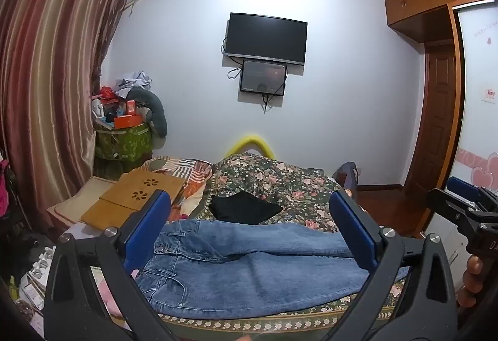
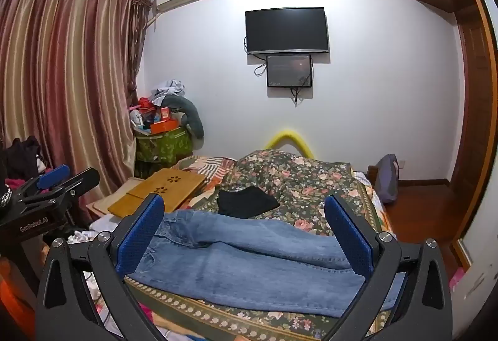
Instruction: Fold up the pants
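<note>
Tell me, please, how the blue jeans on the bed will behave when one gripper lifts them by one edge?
The blue jeans are likely floppy: they lie flat and creased on the floral bedspread, so the unheld part should sag. The denim looks thick, so probably rather heavy. It is unlikely to roll or slip.

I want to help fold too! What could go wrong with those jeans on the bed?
The jeans lie at the bed's near edge, so a tug might slide them off. The black cloth sits just behind and could get caught up. One leg overlaps the other, so wide-open tongs may pinch only one layer.
</note>
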`<action>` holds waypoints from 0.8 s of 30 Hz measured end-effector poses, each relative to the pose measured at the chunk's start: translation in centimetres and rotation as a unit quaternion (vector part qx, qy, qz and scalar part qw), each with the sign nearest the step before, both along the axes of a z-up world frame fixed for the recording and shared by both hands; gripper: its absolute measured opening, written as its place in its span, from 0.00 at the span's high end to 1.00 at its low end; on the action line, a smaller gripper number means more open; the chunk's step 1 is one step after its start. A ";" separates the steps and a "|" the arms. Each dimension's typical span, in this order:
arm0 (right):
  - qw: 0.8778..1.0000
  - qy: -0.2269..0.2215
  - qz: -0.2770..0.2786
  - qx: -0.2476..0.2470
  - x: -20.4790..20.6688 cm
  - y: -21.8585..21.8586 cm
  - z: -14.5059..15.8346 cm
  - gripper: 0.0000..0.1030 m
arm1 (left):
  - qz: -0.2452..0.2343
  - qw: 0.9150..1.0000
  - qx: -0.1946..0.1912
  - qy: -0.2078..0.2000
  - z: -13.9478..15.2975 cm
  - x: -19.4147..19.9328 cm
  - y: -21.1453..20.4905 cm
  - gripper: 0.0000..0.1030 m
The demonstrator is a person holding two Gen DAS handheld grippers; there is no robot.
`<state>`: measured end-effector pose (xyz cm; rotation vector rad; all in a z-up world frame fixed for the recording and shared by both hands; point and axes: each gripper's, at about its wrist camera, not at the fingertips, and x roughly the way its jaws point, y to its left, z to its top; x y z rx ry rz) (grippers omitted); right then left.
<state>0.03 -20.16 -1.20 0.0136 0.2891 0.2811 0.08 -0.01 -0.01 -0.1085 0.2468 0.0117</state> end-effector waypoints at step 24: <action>1.000 -0.006 0.000 -0.007 0.2 -0.5 0.2 0.01 | 0.004 1.000 0.007 -0.015 0.1 -0.3 -0.2 0.00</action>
